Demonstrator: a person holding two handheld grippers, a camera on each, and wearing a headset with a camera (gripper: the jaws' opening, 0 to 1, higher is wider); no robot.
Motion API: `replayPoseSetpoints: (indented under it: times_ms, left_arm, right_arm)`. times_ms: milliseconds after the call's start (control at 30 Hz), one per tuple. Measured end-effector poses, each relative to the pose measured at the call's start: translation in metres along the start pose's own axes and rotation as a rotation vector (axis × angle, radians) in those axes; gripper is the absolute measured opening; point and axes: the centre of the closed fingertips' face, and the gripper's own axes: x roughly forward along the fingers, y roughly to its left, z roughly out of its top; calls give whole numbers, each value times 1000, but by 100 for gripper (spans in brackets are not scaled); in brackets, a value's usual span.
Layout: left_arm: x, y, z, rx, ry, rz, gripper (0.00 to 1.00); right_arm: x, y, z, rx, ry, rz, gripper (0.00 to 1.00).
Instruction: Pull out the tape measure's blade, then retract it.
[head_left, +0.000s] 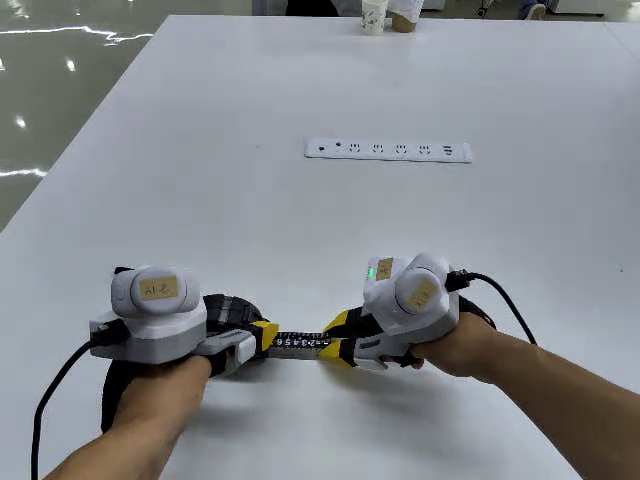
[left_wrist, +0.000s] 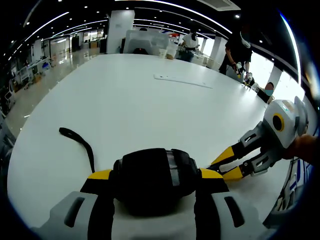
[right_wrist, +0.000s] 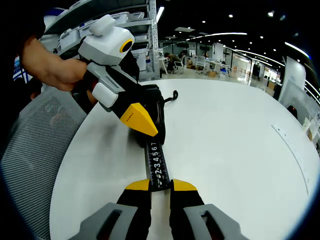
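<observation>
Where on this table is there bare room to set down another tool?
Widest bare patch: the table between the power strip and the tape measure case. Also bare between the power strip and the paper cup at the far edge. Crowded at the near edge, where the left gripper holds the case and the right gripper pinches the blade.
</observation>
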Motion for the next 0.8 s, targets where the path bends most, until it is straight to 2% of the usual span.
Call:
replayPoseSetpoints:
  times_ms: [800]
  left_arm:
    - [0,0,0,-5,3,-2,60]
  right_arm:
    - [15,3,14,-7,-15,6,10]
